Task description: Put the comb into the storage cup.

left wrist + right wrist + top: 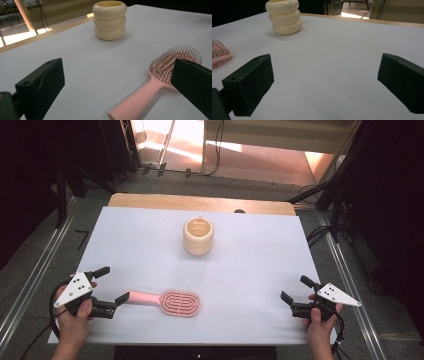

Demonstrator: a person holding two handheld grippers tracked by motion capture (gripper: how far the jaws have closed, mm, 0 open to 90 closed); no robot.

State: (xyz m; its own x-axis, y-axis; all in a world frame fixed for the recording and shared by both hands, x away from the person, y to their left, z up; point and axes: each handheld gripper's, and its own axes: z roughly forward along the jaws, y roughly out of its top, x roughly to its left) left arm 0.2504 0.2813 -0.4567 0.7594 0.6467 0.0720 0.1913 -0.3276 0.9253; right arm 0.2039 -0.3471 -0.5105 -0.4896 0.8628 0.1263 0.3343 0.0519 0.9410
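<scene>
A pink hairbrush (167, 301) lies bristles up near the table's front left, its handle pointing left. My left gripper (112, 284) stands open right by the handle's end. In the left gripper view the hairbrush (150, 87) lies between the spread jaws, closer to the right one, and the pads do not touch it. A cream ribbed cup (199, 236) stands upright at mid-table toward the back; the cup (110, 20) also shows far ahead here. My right gripper (296, 289) rests open at the front right with nothing between its jaws. Its own view has the cup (284, 16) and the brush head (219, 53).
A white sheet (250, 270) covers the table, with a strip of bare wood (200, 202) along the far edge. Dark floor, metal rails and cables surround the table. Both hands hold the grippers near the front edge.
</scene>
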